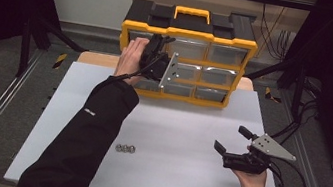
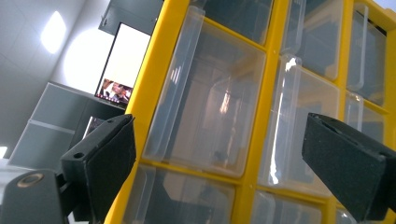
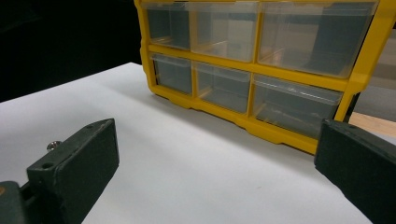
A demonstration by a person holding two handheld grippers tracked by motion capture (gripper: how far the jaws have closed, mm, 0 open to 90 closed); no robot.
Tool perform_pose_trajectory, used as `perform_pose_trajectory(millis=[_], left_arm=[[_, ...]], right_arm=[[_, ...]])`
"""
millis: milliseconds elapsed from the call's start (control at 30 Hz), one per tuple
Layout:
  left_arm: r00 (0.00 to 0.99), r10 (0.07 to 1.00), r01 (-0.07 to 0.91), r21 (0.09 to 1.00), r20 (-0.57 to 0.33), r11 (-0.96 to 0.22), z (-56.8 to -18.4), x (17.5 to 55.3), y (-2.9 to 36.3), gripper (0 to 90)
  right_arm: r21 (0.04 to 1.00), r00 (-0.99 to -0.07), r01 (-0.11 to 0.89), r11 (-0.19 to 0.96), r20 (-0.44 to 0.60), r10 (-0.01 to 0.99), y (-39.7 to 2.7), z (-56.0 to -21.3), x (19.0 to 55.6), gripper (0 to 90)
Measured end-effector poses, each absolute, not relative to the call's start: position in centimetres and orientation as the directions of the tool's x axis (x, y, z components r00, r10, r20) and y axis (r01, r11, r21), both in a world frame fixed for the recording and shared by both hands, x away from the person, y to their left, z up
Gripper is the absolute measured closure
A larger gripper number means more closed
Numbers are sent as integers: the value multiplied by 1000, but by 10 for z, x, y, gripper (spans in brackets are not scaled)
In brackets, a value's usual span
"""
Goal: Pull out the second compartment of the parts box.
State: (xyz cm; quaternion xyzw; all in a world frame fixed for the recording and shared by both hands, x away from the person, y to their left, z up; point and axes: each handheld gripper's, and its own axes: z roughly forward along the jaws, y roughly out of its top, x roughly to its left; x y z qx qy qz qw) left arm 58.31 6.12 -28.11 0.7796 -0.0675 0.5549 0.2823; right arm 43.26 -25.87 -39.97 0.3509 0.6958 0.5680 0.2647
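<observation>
Left gripper [image 1: 162, 42] open at yellow drawer organizer [image 1: 190, 32] front.

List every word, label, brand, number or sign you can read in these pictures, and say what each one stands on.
No text can be read anywhere.
Small white mark on the black sleeve: too small to read.
Lit screen behind the yellow drawer cabinet: picture blurred, no legible words.
Clear drawers: no labels.
Left gripper and right gripper: no markings on the jaws.

Open tongs [image 2: 219, 172] face the yellow organizer's clear drawers [image 2: 205, 102].
</observation>
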Motion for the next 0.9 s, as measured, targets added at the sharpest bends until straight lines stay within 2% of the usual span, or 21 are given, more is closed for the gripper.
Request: perform_pose_trajectory(millis=[133, 900], left_arm=[[370, 206, -423, 361, 906, -831, -280, 588, 55, 96], [310, 141, -458, 278, 940, -844, -283, 606, 22, 135]], right_arm=[[975, -620, 176, 132, 5, 784, -259, -401, 434, 4], [977, -622, 178, 115, 21, 783, -257, -400, 433, 4]])
